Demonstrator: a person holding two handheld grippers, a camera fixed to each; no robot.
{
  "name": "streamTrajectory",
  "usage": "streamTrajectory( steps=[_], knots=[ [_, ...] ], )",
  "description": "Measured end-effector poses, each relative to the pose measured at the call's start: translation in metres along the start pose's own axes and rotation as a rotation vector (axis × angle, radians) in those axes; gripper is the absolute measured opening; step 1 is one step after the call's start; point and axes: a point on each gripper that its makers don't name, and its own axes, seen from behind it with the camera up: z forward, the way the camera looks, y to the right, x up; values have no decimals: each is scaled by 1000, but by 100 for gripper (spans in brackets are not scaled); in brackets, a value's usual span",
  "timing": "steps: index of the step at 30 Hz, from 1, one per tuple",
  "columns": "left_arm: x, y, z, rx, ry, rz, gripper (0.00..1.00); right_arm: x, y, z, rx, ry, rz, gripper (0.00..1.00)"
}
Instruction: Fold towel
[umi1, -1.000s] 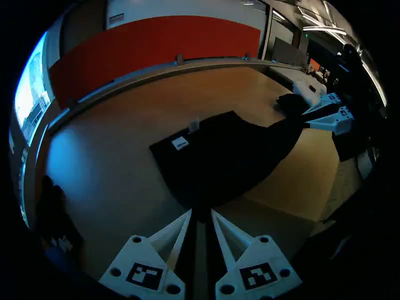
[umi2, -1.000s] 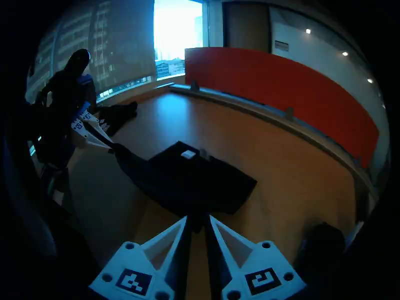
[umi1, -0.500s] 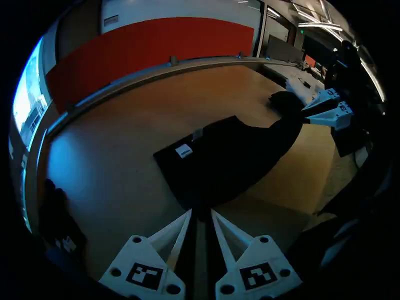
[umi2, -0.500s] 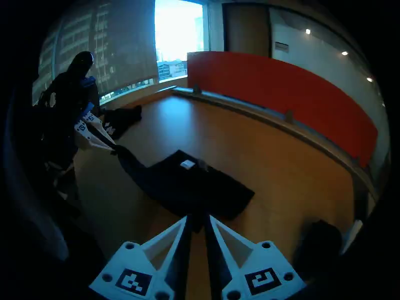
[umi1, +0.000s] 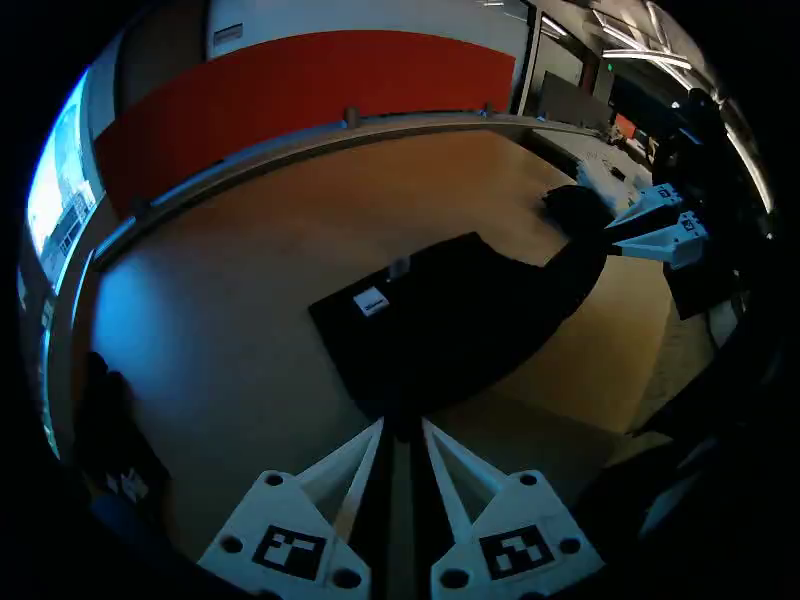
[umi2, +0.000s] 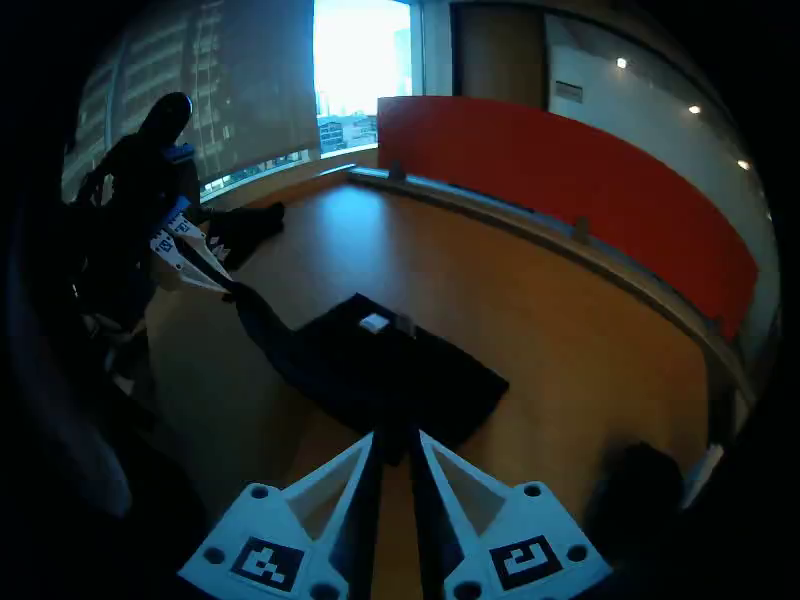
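Note:
A black towel (umi1: 455, 320) with a small white label (umi1: 370, 300) lies spread on the wooden table (umi1: 250, 300), its near edge lifted. My left gripper (umi1: 403, 428) is shut on one near corner. My right gripper (umi1: 610, 240) pinches the other corner at the far right. In the right gripper view the towel (umi2: 385, 370) and its label (umi2: 374, 322) lie ahead. The right gripper (umi2: 395, 436) is shut on its corner there. The left gripper (umi2: 230, 288) holds the stretched corner at the left.
A second dark cloth (umi2: 245, 225) lies bunched on the table behind the left gripper, and a dark cloth (umi1: 575, 200) shows near the right gripper. A red partition (umi1: 300, 90) runs along the table's far edge. A person in dark clothes (umi2: 135, 200) stands at the table's side.
Both grippers keep their hold on the towel corners. The views sway slightly and the towel has shifted only a little.

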Motion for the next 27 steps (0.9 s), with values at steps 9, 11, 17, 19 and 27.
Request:
streamTrajectory(
  steps=[9,11,17,19,27],
  knots=[
    [9,-16,18,12,-19,-8,11,-5,13,21,1,-37,-11,17],
    [12,-22,24,24,-23,-2,11,-2,17,28,-2,-36,-13,17],
    [25,-36,43,37,-32,16,11,5,34,46,-20,-38,-13,17],
    [29,-39,50,37,-34,17,11,5,41,51,-28,-43,-9,17],
    [34,-42,70,20,-55,13,11,-2,57,67,-50,-68,8,17]
  ],
)
